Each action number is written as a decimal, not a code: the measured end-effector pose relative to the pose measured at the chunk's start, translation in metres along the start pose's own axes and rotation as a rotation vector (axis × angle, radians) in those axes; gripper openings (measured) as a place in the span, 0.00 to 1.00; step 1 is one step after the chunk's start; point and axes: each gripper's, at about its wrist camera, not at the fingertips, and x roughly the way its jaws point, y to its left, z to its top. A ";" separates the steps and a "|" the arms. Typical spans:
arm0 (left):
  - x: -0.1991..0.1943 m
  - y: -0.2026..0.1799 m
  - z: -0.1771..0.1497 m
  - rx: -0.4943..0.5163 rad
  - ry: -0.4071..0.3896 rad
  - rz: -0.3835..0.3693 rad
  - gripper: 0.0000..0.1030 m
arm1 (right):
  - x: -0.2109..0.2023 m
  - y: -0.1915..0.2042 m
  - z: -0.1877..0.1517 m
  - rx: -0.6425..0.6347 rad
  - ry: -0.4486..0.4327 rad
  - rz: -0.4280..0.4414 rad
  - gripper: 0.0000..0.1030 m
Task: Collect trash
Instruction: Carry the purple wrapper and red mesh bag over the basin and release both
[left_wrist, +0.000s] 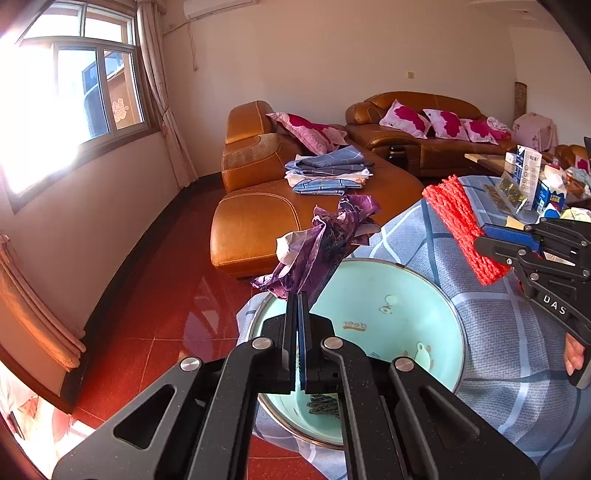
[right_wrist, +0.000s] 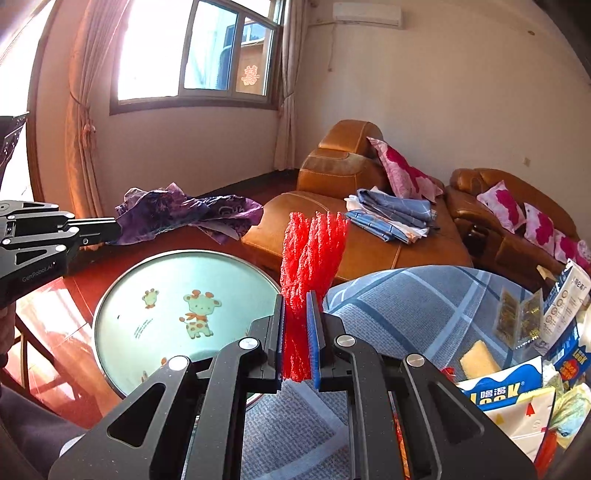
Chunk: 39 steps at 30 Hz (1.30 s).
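Observation:
My left gripper (left_wrist: 297, 295) is shut on a crumpled purple plastic wrapper (left_wrist: 325, 240) and holds it above the far rim of a mint-green basin (left_wrist: 436, 295). The same wrapper (right_wrist: 184, 214) and left gripper (right_wrist: 114, 226) show at the left of the right wrist view, over the basin (right_wrist: 122, 295). My right gripper (right_wrist: 297, 295) is shut on a red foam net sleeve (right_wrist: 314, 243), held upright beside the basin. It also shows in the left wrist view as the right gripper (left_wrist: 480, 240) holding the red net (left_wrist: 458, 221). A dark scrap (left_wrist: 325, 404) lies in the basin.
The basin sits on a table with a blue plaid cloth (right_wrist: 406, 302). Several boxes, packets and wrappers (right_wrist: 517, 391) are piled at the table's right. An orange leather sofa (left_wrist: 258, 206) with folded blue cloth (left_wrist: 328, 170) stands beyond, over red tile floor (left_wrist: 159, 295).

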 end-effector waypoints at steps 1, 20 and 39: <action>0.000 0.000 0.000 0.001 0.001 0.000 0.00 | 0.001 0.001 0.000 -0.004 0.005 0.005 0.11; 0.011 -0.004 -0.007 0.012 0.042 -0.030 0.00 | 0.007 0.019 0.000 -0.104 0.029 0.071 0.12; 0.010 -0.009 -0.010 0.026 0.036 -0.023 0.44 | 0.006 0.018 -0.001 -0.099 0.024 0.055 0.32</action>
